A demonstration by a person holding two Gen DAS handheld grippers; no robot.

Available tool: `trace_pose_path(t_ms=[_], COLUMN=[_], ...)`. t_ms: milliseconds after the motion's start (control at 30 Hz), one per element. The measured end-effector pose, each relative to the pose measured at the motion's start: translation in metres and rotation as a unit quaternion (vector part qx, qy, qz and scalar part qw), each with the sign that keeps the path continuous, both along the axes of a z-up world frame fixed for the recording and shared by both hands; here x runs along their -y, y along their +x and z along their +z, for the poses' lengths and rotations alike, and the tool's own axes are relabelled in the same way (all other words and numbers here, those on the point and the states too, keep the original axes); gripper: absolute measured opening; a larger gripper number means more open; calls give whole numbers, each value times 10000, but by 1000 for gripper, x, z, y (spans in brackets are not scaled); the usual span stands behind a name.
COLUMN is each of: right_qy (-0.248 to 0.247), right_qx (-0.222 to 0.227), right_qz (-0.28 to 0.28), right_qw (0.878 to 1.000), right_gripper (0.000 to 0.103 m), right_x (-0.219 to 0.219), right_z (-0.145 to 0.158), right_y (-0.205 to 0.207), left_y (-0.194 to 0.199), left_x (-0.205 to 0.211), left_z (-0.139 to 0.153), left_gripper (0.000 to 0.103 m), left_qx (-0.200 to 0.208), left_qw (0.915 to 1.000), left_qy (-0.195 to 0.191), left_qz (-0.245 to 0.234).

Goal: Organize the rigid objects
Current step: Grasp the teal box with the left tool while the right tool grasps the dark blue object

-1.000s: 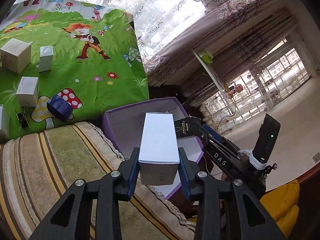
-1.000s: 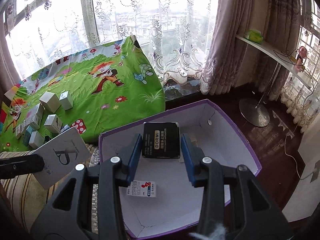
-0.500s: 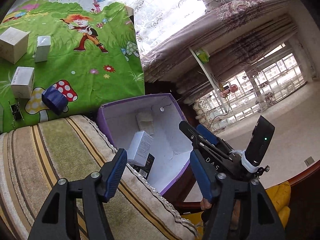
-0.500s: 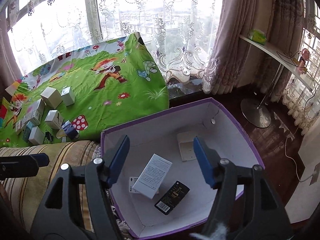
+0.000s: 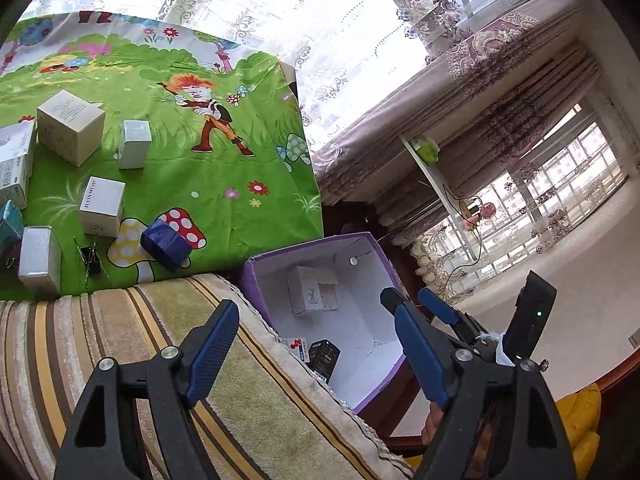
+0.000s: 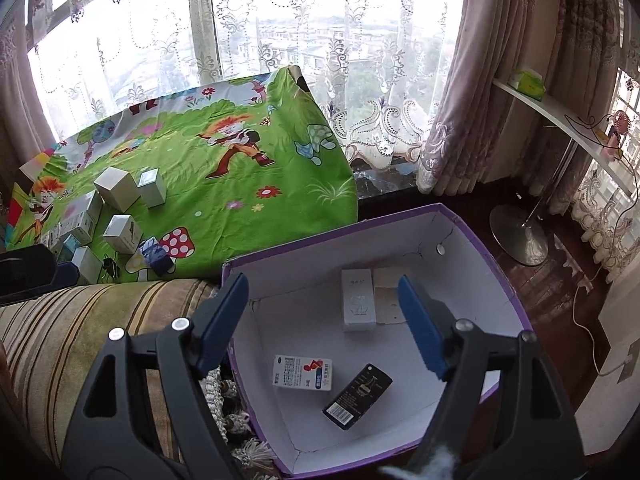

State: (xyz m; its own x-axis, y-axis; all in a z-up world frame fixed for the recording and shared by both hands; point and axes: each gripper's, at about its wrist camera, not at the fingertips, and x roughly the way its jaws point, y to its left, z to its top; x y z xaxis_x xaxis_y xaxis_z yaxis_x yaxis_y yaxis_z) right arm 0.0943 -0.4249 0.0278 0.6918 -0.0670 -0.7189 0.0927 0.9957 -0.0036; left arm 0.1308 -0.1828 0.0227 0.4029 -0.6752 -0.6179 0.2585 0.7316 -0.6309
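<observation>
A purple cardboard box point(image 6: 496, 264) with a white inside stands beside the striped cushion; it also shows in the left wrist view point(image 5: 260, 276). In it lie a white box point(image 6: 358, 300), a black box point(image 6: 357, 396) and a white-red-blue packet point(image 6: 302, 372). My right gripper point(image 6: 324, 320) is open and empty above the purple box. My left gripper point(image 5: 316, 344) is open and empty over the cushion edge, left of the purple box. Several small white boxes point(image 5: 70, 132) and a dark blue box point(image 5: 164, 246) lie on the green cartoon cloth point(image 5: 224, 184).
A striped cushion point(image 5: 80, 332) fills the near left. A black binder clip point(image 5: 92, 260) lies on the cloth. Lace curtains and windows stand behind. A lamp base point(image 6: 518, 236) rests on the dark wood floor to the right, under a white shelf point(image 6: 560, 120).
Both grippers opened and let go: the left dropped its white box and the right its black box into the purple box. Both then pulled back a little, wide open.
</observation>
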Motion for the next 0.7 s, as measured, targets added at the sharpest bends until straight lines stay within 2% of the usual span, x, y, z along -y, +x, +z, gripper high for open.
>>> trace_pose_path(t_ms=[200, 533, 700], right_qy=[-14, -60, -96], right_qx=[-1, -48, -44], right_qz=[216, 601, 858], right_qw=[9998, 9982, 9963], right_gripper=[82, 82, 82], right_x=[-17, -48, -66], right_z=[1, 1, 5], right_y=[3, 5, 10], left_y=[14, 36, 48], left_x=[-48, -154, -190], left_z=[-3, -20, -33], left_gripper=[84, 87, 89], left_qx=[-235, -814, -1181], left_qw=[9966, 9835, 9772], left_qy=[562, 608, 548], left_qz=[547, 1499, 1679])
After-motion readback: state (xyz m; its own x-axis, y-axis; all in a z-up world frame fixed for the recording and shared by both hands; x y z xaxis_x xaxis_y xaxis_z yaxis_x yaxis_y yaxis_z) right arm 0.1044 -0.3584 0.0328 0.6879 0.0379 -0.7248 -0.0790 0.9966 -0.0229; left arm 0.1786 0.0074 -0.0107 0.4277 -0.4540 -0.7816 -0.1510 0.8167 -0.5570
